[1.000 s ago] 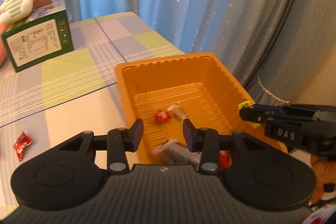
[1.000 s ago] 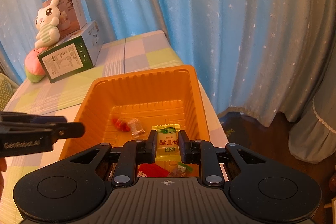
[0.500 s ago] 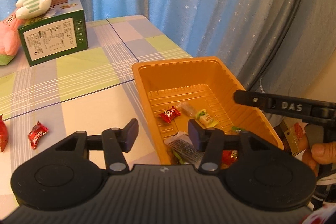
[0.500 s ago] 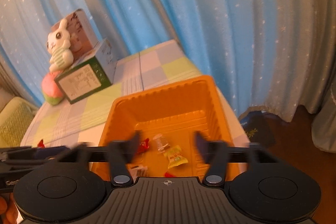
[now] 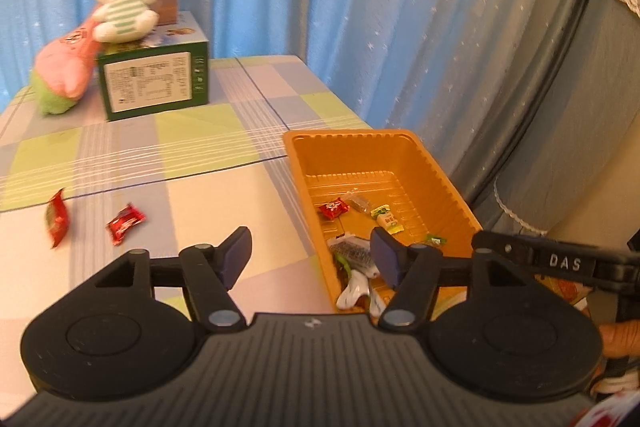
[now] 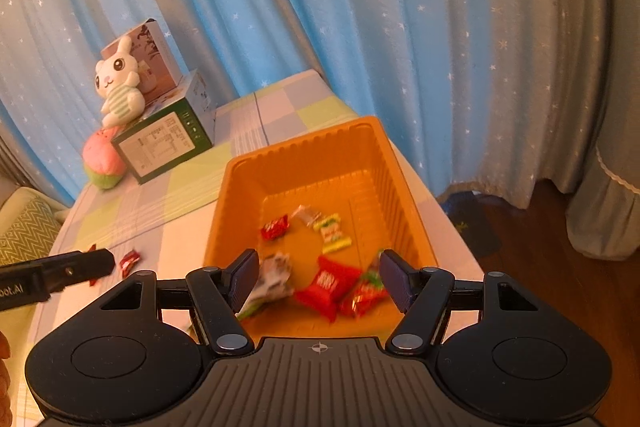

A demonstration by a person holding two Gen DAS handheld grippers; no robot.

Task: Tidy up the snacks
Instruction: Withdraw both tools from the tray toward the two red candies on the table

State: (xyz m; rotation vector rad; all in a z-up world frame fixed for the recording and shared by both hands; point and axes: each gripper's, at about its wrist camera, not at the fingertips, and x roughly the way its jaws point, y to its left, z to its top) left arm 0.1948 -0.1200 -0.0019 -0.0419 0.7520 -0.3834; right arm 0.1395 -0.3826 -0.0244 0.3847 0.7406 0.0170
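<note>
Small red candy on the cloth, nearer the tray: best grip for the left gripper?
Come straight down on the red candy with the open left gripper, pinching across its narrow middle. It lies flat and diagonal, so the twisted ends give poor purchase.

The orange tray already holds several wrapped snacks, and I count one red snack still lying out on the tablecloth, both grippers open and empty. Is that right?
Not quite: two red snacks lie on the tablecloth, as the left wrist view shows. The rest holds: the orange tray holds several snacks, and the left gripper and right gripper are open and empty.
</note>
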